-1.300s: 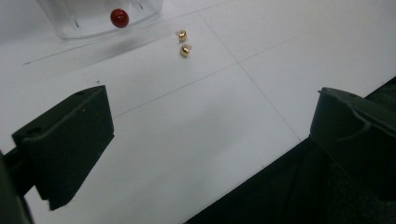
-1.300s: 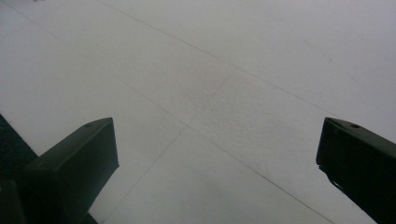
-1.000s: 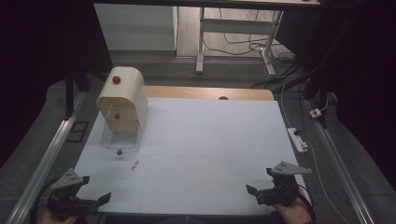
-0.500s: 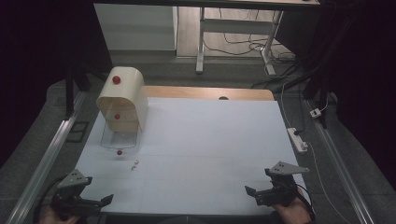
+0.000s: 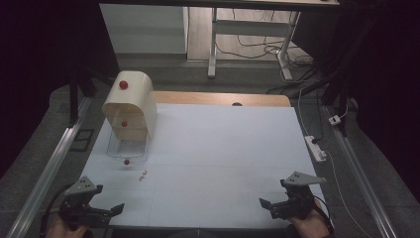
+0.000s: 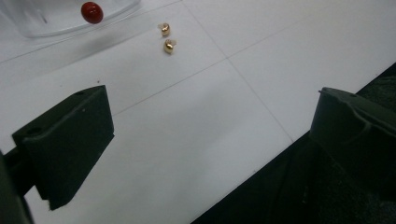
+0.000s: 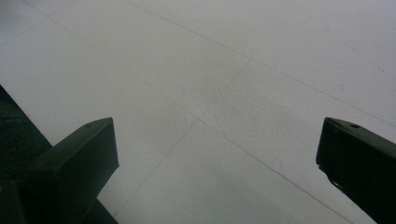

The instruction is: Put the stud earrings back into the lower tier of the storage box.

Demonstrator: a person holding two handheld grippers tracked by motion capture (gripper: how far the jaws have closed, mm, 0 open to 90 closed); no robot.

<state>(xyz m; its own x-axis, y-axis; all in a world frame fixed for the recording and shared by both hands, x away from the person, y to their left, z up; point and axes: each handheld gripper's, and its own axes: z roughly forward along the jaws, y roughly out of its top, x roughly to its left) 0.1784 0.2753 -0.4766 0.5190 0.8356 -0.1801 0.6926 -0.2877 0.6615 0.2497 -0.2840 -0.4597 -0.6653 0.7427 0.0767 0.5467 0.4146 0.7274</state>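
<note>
The left gripper [image 5: 101, 210] is hanging low at the near left corner of the white bench [image 5: 223, 148], and its fingers [image 6: 65, 144] are standing wide apart with nothing between them. In the left gripper view the two small golden pieces [image 6: 166, 38] are lying close together on the bare sheet ahead of the fingers, and I judge that the gripper is pointing toward them because they are the things to be picked up. In the high view they are sitting as a pale speck [image 5: 143, 174] just in front of the clear tray [image 5: 126, 148], which is drawn out from the cream rounded box [image 5: 131, 106]; the tray is probably open so that small things can go in. A red knob [image 5: 127, 161] is marking the front edge of this tray, likely as its handle, and the same knob [image 6: 91, 12] is appearing at the top of the left gripper view. The right gripper [image 5: 280, 203] is waiting at the near right side of the bench, well apart from the box and the pieces, and its fingers [image 7: 70, 158] are also spread wide and holding nothing, with plain white sheet below them. It seems to be keeping out of the way, since the work is lying on the left side. The golden pieces are very small, so a careful closing will be needed.
</note>
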